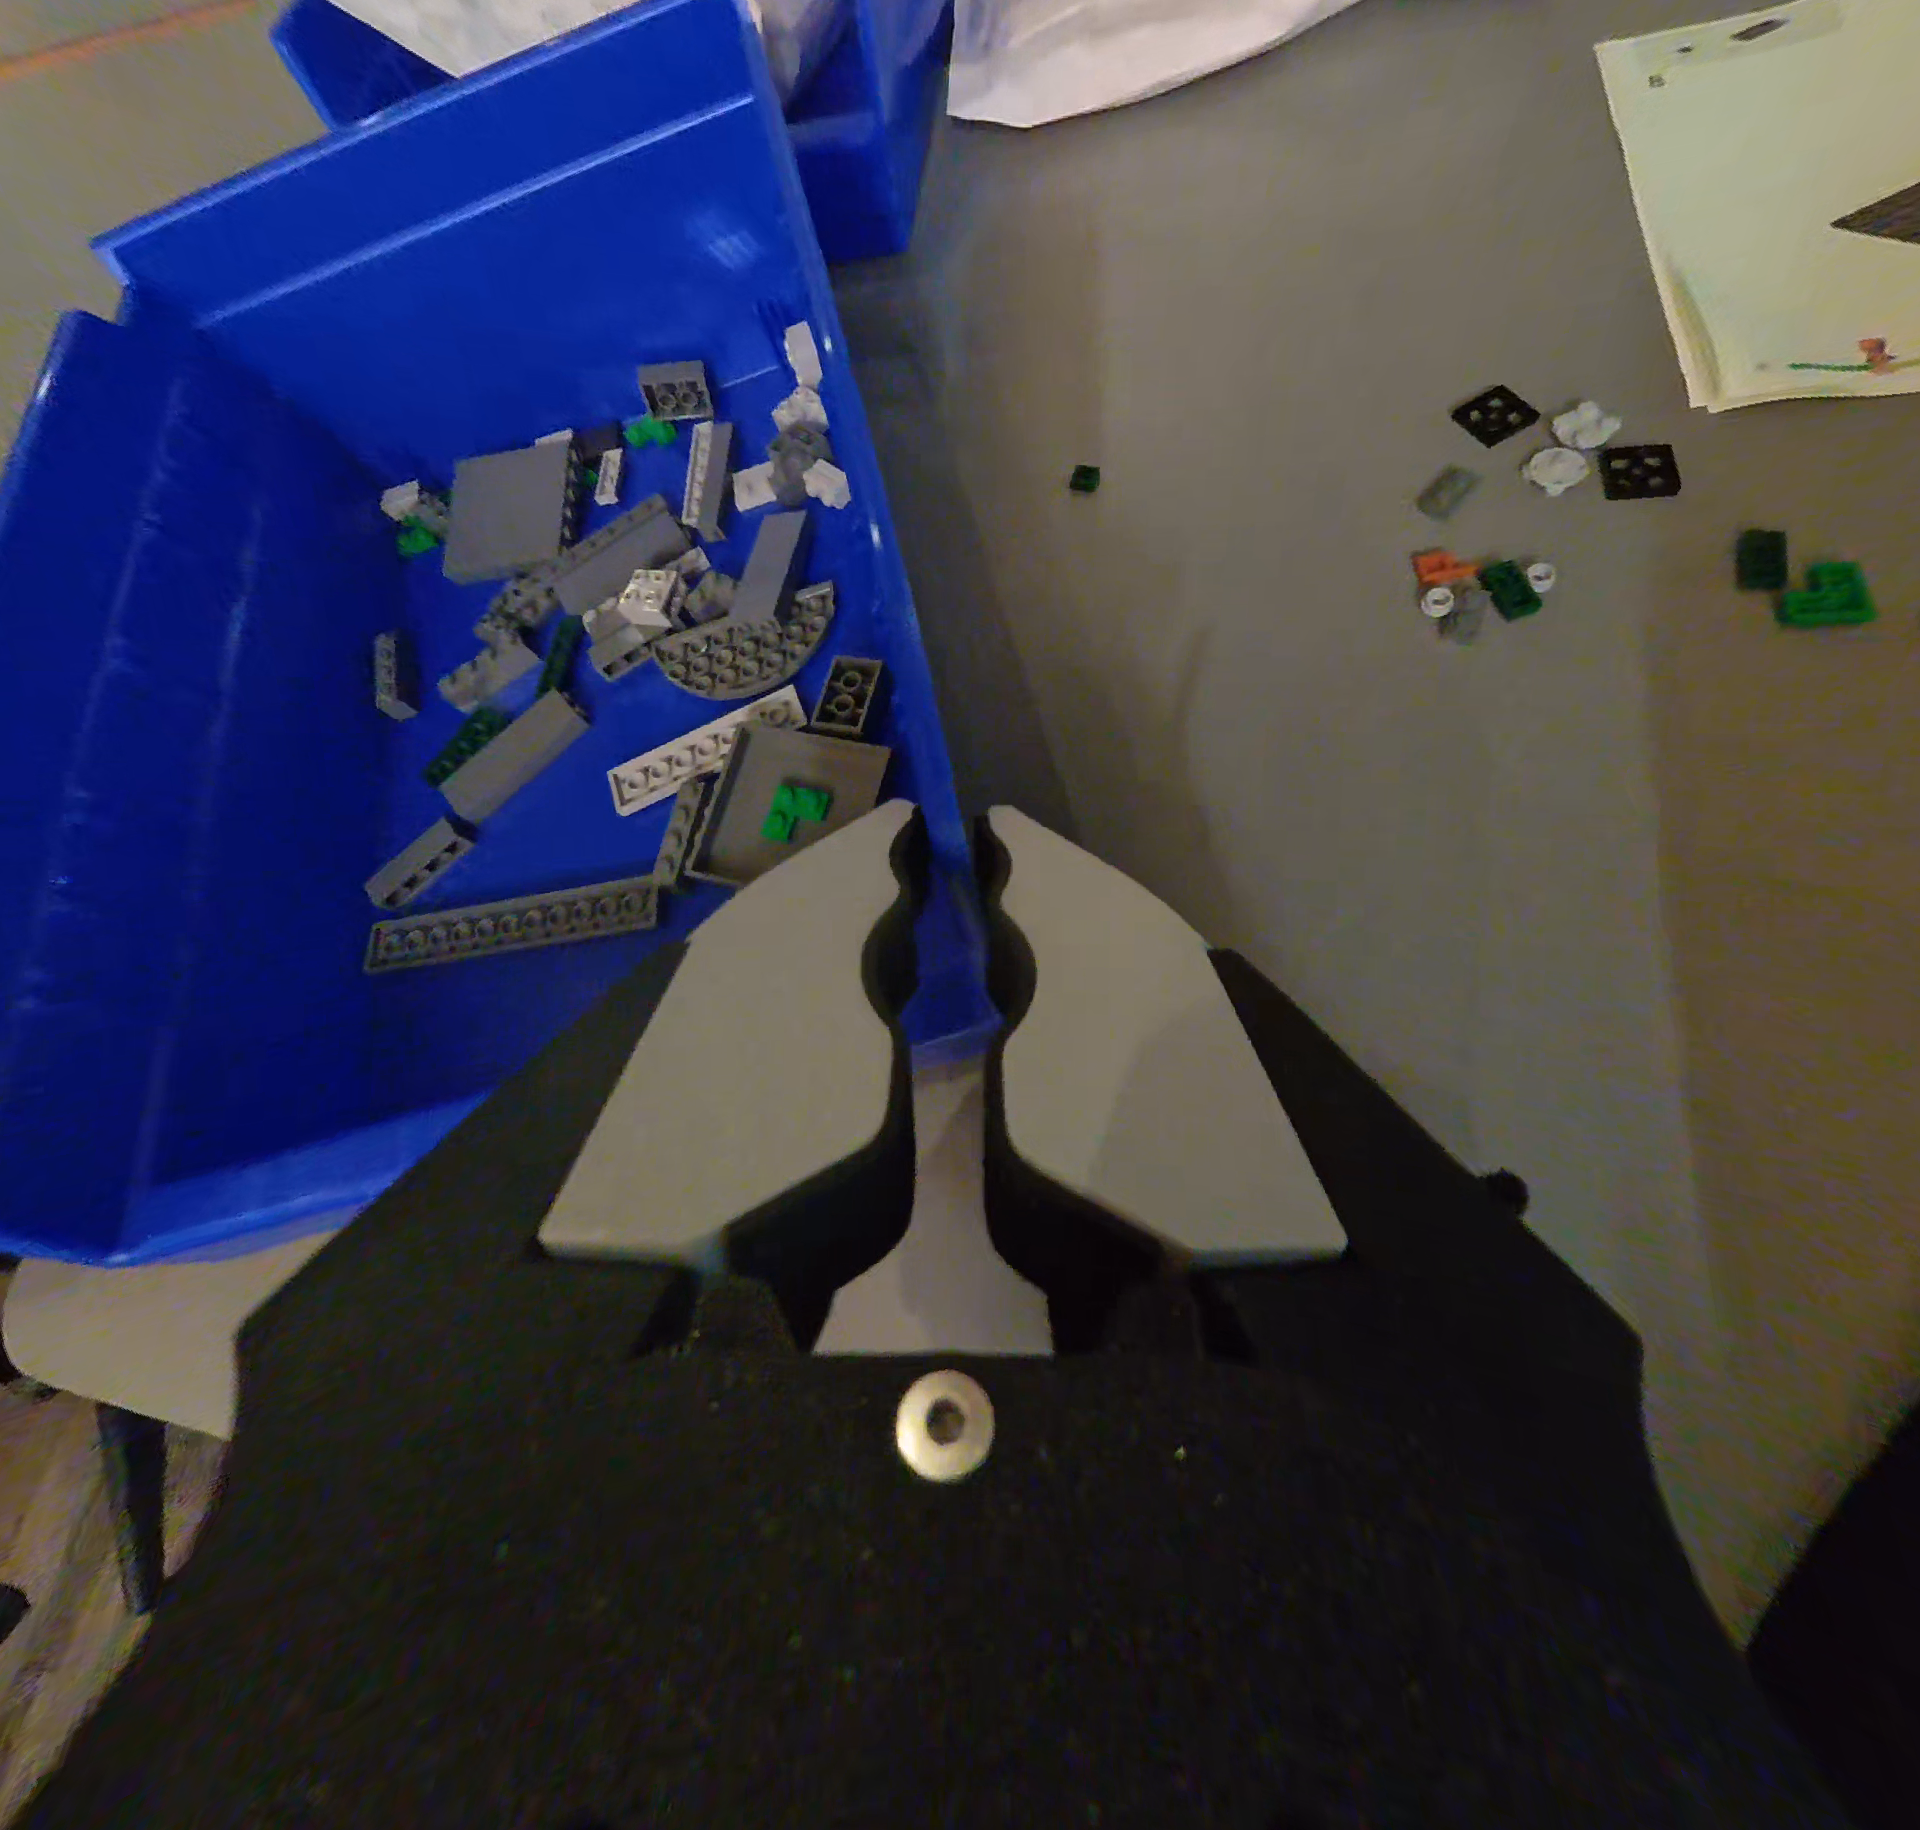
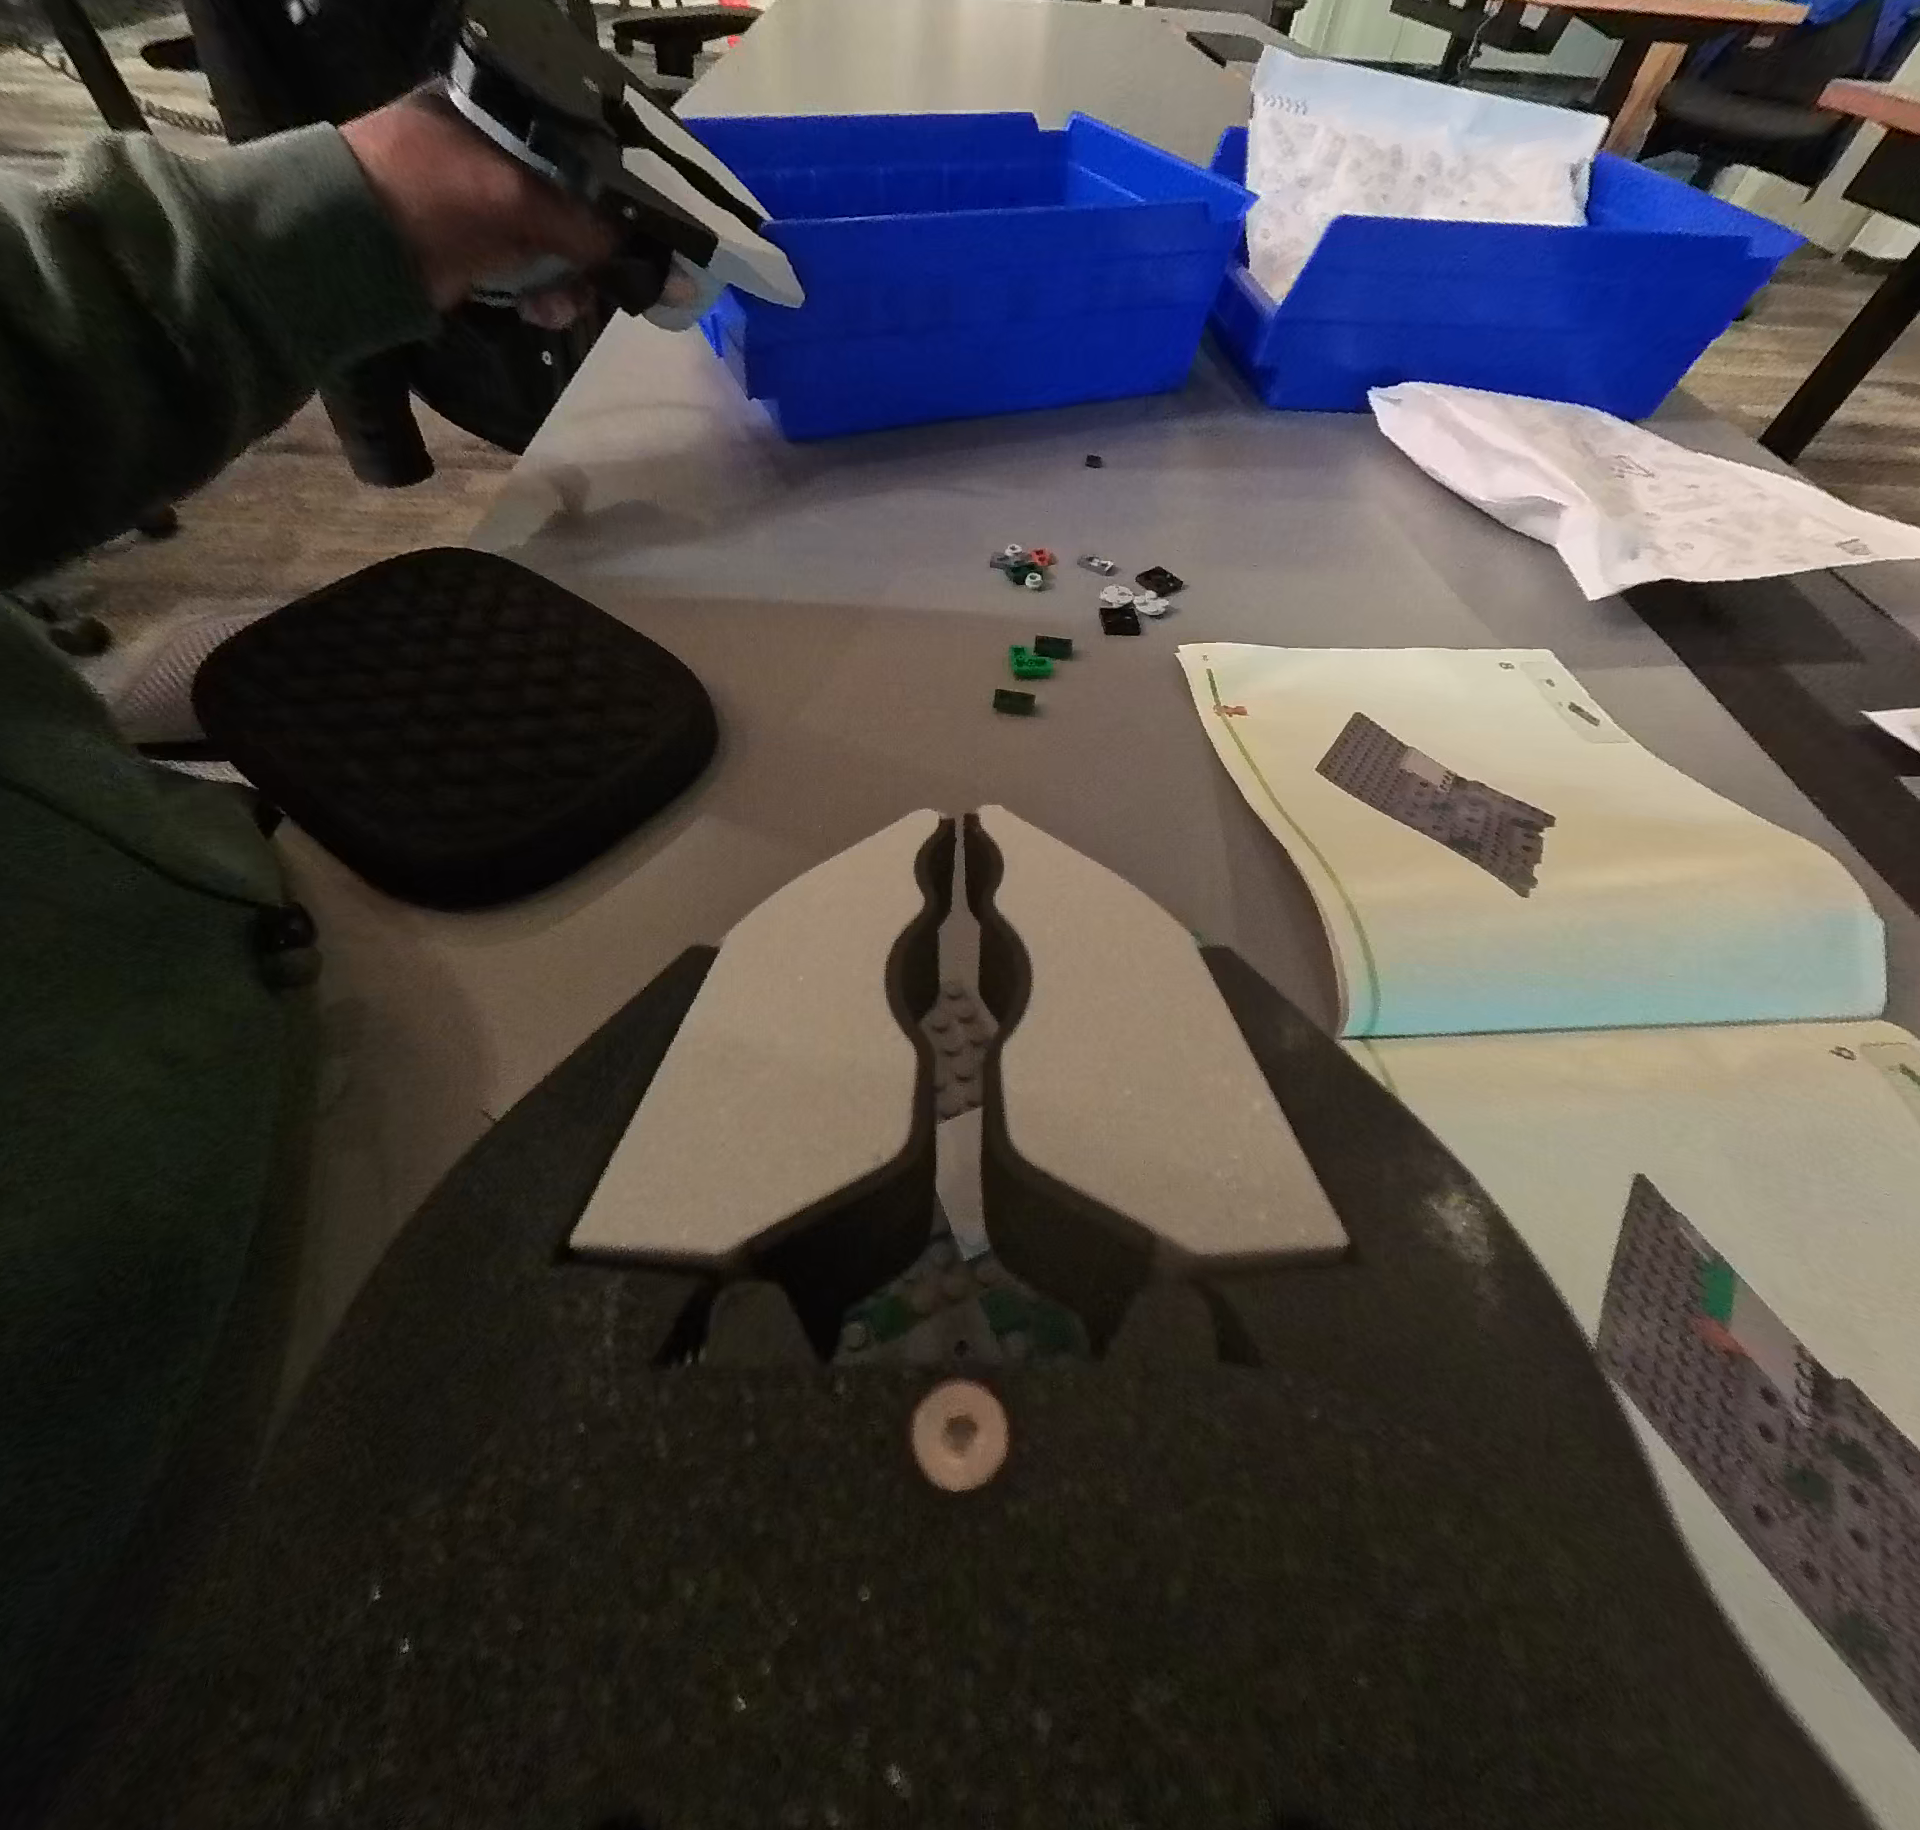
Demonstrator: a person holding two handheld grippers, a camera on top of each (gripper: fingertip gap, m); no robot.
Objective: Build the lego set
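Now my left gripper [image 1: 945, 824] has its fingers narrow and empty, above the right wall of the blue bin [image 1: 312, 1053]. Loose grey bricks [image 1: 623, 617] lie ahead and to the left. My right gripper [image 2: 956, 824], nearly closed, hovers over a grey plate [image 2: 958, 1053], farther away.

Bricks [image 1: 623, 627] in bin [image 1: 260, 949], booklet [image 2: 1538, 845] right.

grey studded plate [image 2: 958, 1058] mostly hidden behind right claw [image 2: 956, 824] (grip unclear).
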